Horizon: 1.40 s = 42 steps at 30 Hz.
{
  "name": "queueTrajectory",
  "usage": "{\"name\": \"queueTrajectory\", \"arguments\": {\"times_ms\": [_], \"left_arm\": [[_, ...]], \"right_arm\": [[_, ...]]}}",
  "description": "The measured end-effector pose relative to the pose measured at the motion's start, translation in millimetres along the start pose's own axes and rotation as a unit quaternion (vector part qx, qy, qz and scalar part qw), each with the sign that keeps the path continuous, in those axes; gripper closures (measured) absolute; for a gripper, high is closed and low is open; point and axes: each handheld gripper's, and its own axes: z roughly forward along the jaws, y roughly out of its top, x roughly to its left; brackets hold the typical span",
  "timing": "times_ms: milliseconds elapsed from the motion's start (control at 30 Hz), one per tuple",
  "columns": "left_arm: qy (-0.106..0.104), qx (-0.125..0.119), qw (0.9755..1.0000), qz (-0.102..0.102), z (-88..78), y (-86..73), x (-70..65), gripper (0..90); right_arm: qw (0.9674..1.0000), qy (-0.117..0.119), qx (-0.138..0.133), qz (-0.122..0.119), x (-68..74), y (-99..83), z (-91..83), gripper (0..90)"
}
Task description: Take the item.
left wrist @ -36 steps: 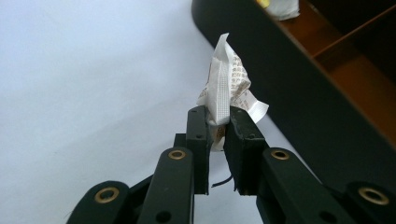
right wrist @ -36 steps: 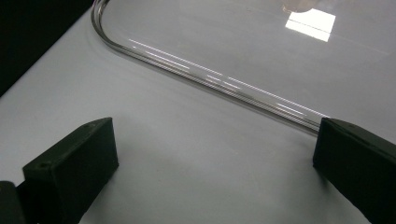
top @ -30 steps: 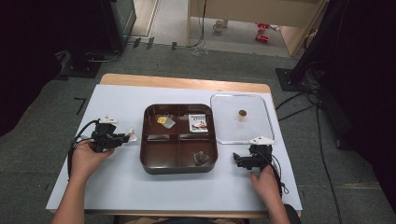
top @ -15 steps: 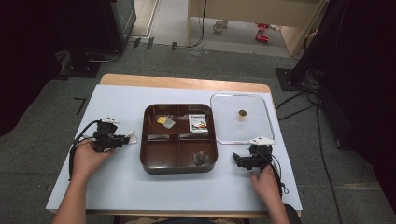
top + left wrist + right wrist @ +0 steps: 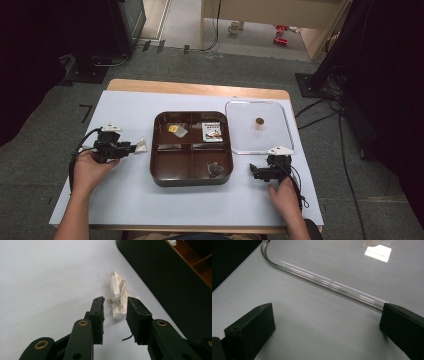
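Two black jaws of the left gripper (image 5: 114, 312) have just been opening, and the crumpled white paper (image 5: 118, 296) lies loose just past their tips, beside the brown tray (image 5: 192, 176). Right gripper (image 5: 327, 322) jaws are spread wide before the clear lid (image 5: 332, 283).

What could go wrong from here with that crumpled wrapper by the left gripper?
The left gripper has just been opening, and the wrapper lies on the table with its end between the jaws, untouched. Risks: the light, crumpled wrapper may slide away when the jaws close, or only a loose flap gets pinched. The tray wall stands close beside it, so a lift toward the tray might clip the rim.
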Motion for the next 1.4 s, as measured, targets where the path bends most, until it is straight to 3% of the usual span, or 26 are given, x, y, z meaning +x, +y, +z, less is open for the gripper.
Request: {"name": "queueTrajectory", "arguments": {"times_ms": [900,1033,1400], "left_arm": [[0.037,-0.009,0.9989,-0.029,-20.8,-18.3,23.1,64.5],[0.053,-0.004,0.9983,-0.024,-22.0,-22.7,27.7,63.1],[0.071,-0.002,0.9972,-0.025,-24.1,-30.2,37.5,60.8]], "right_arm": [[1.0,0.001,0.0,0.001,-0.6,0.3,0.2,0.0],[1.0,0.001,0.0,0.001,-0.7,0.3,0.3,0.0],[1.0,0.002,0.001,0.002,-0.6,0.4,0.3,0.0]]}}
